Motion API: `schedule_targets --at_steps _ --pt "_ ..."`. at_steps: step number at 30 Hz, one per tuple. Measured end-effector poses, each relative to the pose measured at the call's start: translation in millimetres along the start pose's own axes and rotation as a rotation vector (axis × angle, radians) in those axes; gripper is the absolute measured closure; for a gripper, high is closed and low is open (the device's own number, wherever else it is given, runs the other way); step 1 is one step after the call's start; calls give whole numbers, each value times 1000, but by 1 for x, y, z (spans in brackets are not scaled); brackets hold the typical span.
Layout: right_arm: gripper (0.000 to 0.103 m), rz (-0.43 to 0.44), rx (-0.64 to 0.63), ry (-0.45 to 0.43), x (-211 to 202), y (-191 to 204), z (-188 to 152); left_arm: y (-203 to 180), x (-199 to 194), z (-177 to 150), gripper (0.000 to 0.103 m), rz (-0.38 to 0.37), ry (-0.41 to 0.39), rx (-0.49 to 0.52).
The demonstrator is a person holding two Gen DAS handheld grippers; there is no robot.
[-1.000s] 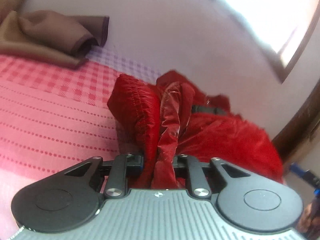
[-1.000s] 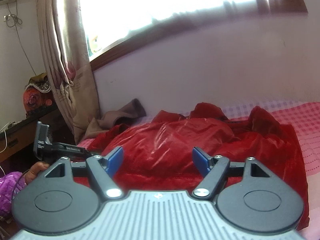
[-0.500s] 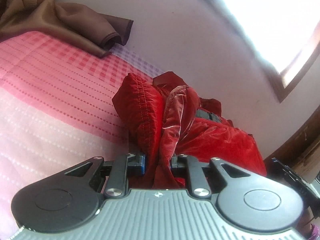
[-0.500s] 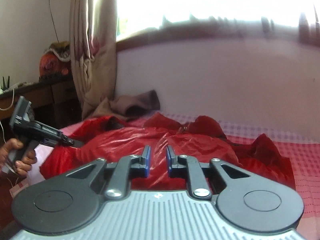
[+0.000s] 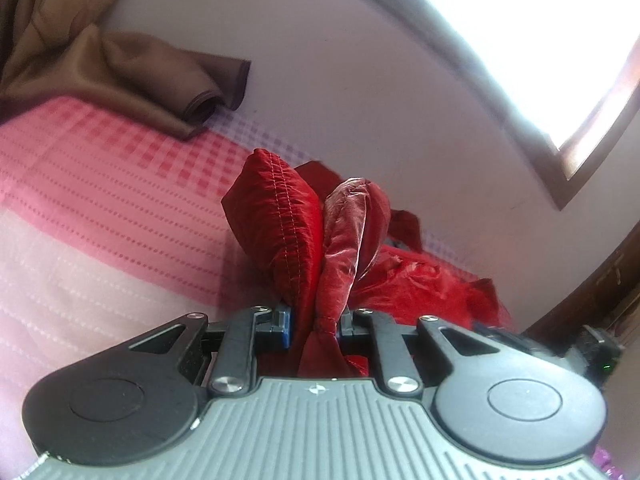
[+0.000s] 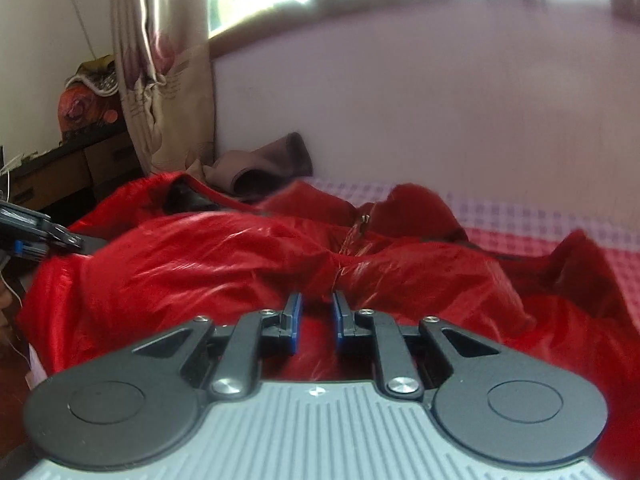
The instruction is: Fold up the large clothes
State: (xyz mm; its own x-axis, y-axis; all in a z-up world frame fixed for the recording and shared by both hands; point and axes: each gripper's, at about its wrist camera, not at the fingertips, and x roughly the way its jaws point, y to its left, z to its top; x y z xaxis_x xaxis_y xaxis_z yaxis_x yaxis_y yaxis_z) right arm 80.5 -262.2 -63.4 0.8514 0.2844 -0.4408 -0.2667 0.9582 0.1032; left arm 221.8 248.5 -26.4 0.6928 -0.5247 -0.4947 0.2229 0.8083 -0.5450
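Observation:
A shiny red puffer jacket [image 6: 240,264] lies crumpled across the pink bed. In the left wrist view my left gripper [image 5: 314,320] is shut on a bunched fold of the jacket [image 5: 288,220], which stands up between the fingers. In the right wrist view my right gripper [image 6: 316,318] has its blue pads close together with a narrow gap, just over the jacket's near edge; red fabric shows in the gap, and I cannot tell if it is pinched. The left gripper also shows at the left edge of the right wrist view [image 6: 36,236].
The bed has a pink checked cover [image 5: 100,200]. A brown cloth [image 5: 120,76] lies at the head by the pale wall, and it also shows in the right wrist view [image 6: 264,168]. A curtain [image 6: 160,60], a window and a dark wooden cabinet [image 6: 52,168] stand at the left.
The right gripper's jaws went from wide open to nearly closed and moved down to the jacket. The left gripper kept its hold and lifted the fold a little.

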Motion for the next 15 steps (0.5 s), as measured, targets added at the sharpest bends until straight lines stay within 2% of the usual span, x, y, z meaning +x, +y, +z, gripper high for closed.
schedule_targets --at_steps 4,6,15 --pt "88 13 43 11 10 -8 1 -29 -7 9 85 -23 -12 -27" --pt "88 27 73 19 15 -13 0 -53 -7 12 85 -32 -21 -2" --pt "89 120 342 28 25 -51 -11 -172 19 14 83 -98 -3 86"
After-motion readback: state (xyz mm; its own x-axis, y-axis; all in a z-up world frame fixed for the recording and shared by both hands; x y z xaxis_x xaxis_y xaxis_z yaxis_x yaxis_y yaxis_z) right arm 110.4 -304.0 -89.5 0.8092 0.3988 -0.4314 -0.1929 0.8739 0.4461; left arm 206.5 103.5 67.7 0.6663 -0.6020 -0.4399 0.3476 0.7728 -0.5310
